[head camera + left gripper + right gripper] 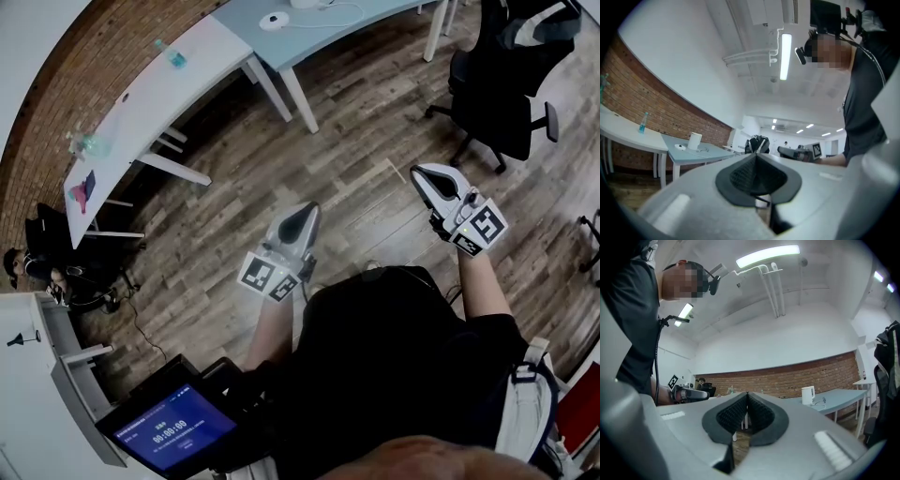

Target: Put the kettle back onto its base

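Two hand-held grippers sit nearest us, both empty. The left hand-held gripper [306, 214] and the right hand-held gripper [422, 173] each have their jaws pressed together with nothing between them, held about level above the wooden floor [356, 150]. Beyond them we see a white tabletop [159, 103] at the left and an office chair [497, 80] at the right, with a broad lane of floor between. Farther on stands the grey-blue tabletop [281, 47]. There the kettle [807, 394] stands upright, just beside its round base [274, 19] and not on it, well apart from both grippers. A cord [821, 401] trails across the surface near them, and a brick wall [787, 380] closes the far side.

We judge the main hazards to lie at that tabletop. Jaws arriving closed would shove the kettle rather than take it, and could tip it or push it toward the edge. Snagging the cord would drag the base out of place. Setting down off-centre would leave the kettle rocking. On the approach we have ample room; only the legs [302, 101] under the tabletop and the chair narrow the way.
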The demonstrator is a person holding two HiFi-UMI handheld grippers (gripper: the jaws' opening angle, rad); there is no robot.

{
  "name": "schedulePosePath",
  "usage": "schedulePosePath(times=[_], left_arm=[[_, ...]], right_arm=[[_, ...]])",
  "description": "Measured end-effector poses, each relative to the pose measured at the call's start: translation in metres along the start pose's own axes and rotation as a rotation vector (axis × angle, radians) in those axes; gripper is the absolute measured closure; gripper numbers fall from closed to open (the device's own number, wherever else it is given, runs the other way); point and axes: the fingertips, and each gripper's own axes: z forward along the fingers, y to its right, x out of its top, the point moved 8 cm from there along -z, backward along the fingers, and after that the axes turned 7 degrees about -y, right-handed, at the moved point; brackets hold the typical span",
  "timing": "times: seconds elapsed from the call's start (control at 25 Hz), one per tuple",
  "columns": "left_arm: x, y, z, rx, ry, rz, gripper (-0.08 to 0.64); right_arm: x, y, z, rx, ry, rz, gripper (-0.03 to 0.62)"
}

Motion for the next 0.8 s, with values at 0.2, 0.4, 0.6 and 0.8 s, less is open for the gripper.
schedulePosePath(times=[0.2, 0.4, 0.6, 0.8], left_arm=[[-0.013, 0.014, 0.017, -0.017, -0.022, 0.004, 0.555], [-0.02, 0.025, 0.037, -0.02, -0.032, 0.025, 0.555], [-0.022, 0.029, 0.047, -0.04, -0.056, 0.017, 0.555], [-0.025, 0.037, 0.055, -0.041, -0.084, 0.042, 0.555]], right_arm=[[-0.014, 0.004, -0.007, 0.04, -0.004, -0.001, 0.586], [-0.026, 0.012, -0.02, 0.085, -0.015, -0.005, 0.586], [-0.029, 0.007, -0.02, 0.157, -0.072, -0.034, 0.586], [-0.033, 0.006, -0.02, 0.195, -0.08, -0.025, 0.586]])
